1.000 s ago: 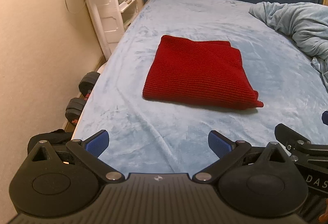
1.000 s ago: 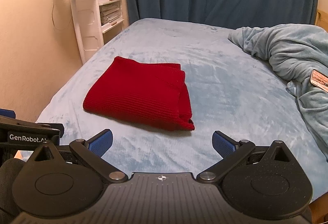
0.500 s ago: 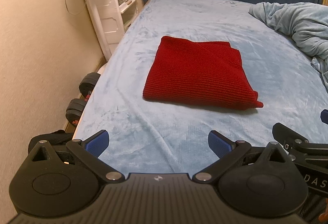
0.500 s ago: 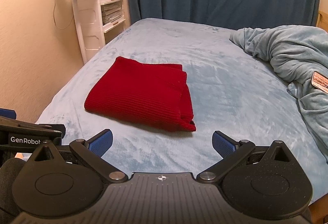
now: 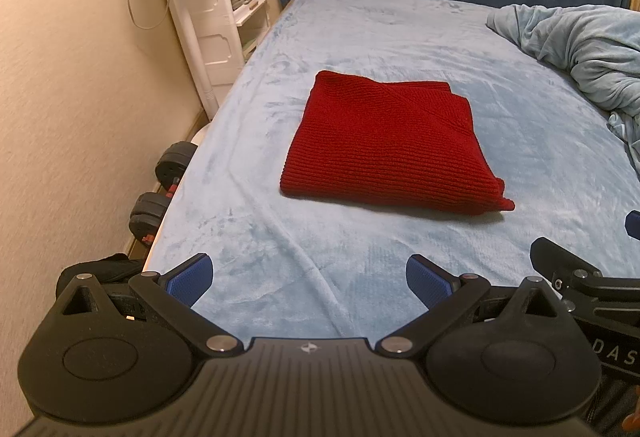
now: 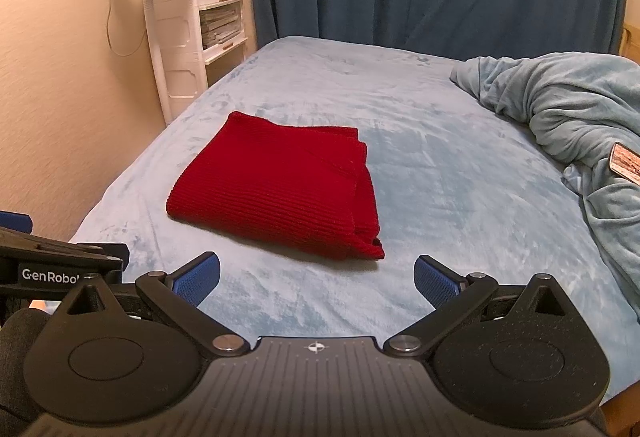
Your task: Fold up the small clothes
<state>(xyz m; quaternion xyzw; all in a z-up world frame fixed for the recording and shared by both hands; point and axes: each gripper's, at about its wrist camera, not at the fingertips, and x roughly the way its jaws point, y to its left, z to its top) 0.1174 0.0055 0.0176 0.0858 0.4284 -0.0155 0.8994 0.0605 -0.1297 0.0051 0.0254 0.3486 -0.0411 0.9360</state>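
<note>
Right gripper (image 6: 316,279) hangs with jaws wide apart, just short of the folded red knit (image 6: 276,185) on the bed (image 6: 440,173).

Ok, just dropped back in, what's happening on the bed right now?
A person holds two grippers over the near end of the bed. The left gripper and the right gripper are both open and hold nothing. The red knit garment lies folded into a neat rectangle on the light blue sheet, apart from both grippers. A rumpled blue blanket is bunched at the right side. The fold looks done.
</note>
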